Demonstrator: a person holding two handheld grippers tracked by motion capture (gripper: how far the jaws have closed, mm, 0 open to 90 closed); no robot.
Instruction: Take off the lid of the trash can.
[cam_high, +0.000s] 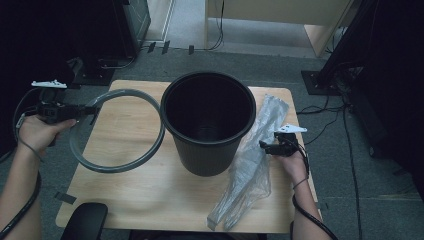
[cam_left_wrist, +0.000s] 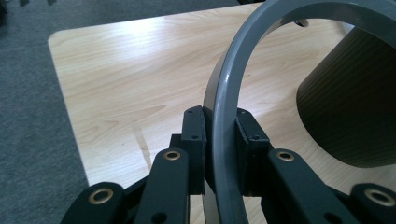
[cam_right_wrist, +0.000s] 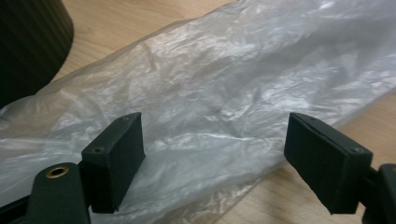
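A grey plastic ring (cam_high: 118, 130) hangs tilted over the left half of the wooden table (cam_high: 150, 200), its right side near the black bin (cam_high: 208, 122). My left gripper (cam_high: 92, 111) is shut on the ring's left rim; in the left gripper view both pads clamp the ring (cam_left_wrist: 223, 116), and the gripper (cam_left_wrist: 220, 140) points toward the bin (cam_left_wrist: 355, 107). A clear plastic bag (cam_high: 255, 160) lies flattened to the right of the bin. My right gripper (cam_high: 262, 146) stands open just above the bag (cam_right_wrist: 224, 102), its fingertips (cam_right_wrist: 212, 154) wide apart over the crinkled film.
Grey carpet surrounds the table. A dark chair back (cam_high: 85, 222) sits at the near left edge. Black stands and cables (cam_high: 345, 115) occupy the floor to the right, and a wooden desk leg (cam_high: 320, 42) stands behind.
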